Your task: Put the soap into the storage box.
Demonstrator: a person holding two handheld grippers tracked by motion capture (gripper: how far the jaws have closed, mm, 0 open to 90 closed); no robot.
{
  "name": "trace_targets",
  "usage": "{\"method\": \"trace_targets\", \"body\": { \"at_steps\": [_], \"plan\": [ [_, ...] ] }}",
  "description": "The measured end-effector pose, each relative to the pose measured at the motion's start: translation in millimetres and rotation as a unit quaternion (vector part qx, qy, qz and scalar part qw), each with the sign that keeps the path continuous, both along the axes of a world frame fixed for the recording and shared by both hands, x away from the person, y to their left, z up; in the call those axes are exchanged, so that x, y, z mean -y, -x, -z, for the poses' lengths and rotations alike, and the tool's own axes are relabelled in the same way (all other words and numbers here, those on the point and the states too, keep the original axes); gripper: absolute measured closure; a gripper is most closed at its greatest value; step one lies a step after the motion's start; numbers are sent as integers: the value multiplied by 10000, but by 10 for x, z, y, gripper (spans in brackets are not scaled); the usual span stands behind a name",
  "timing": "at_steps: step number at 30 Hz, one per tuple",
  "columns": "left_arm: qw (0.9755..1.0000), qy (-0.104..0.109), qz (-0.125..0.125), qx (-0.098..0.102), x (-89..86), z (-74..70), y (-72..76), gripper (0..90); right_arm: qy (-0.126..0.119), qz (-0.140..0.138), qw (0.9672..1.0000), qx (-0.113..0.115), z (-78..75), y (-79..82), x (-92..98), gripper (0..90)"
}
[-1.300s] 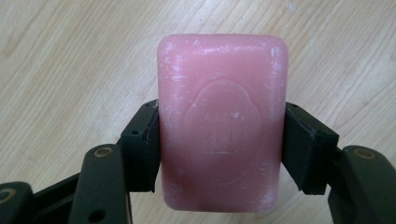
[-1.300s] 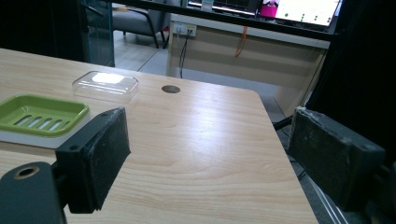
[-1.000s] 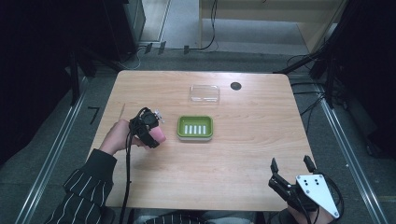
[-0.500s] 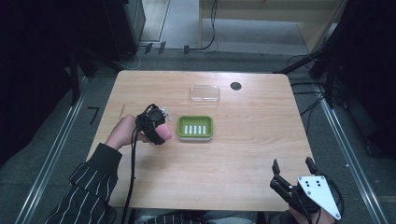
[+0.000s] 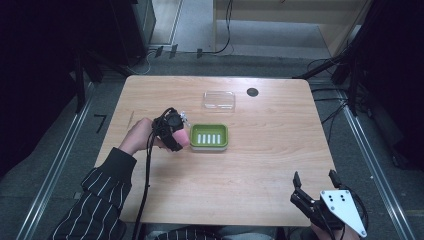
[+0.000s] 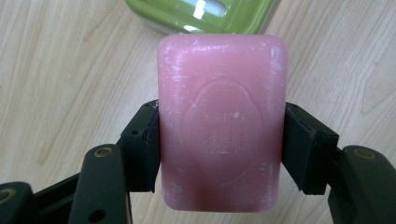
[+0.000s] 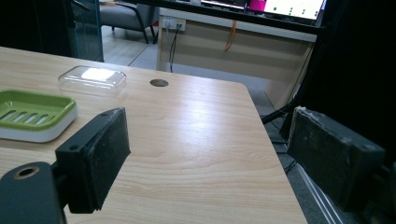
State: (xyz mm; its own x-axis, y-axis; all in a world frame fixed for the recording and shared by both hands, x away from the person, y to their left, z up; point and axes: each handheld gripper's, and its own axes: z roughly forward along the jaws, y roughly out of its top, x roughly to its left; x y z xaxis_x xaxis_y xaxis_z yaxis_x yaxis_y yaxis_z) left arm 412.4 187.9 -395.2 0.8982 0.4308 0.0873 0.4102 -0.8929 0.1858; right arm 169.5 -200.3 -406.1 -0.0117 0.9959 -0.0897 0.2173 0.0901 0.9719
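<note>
Holding the soap (image 6: 222,126) clamped in your left tool (image 5: 176,134) just beside the green dish (image 5: 209,136), you risk clipping its rim; the right tool (image 5: 315,186) gapes empty at the tabletop's (image 5: 260,165) near right corner.

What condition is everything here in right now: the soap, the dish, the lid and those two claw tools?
Pink rectangular soap bar: clamped, held beside the dish.
Green slotted plastic soap dish: empty, uncovered.
Clear plastic lid: off, lying apart on the wooden table.
Left gripper: shut on the soap.
Right gripper: open, holding nothing.
</note>
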Motion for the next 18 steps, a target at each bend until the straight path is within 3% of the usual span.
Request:
{"method": "trace_targets", "body": {
  "at_steps": [18],
  "plan": [
    [9996,16,277,45,182,-36,-93,382,-4,87,10000,-36,3,37,31,127]
  ]
}}
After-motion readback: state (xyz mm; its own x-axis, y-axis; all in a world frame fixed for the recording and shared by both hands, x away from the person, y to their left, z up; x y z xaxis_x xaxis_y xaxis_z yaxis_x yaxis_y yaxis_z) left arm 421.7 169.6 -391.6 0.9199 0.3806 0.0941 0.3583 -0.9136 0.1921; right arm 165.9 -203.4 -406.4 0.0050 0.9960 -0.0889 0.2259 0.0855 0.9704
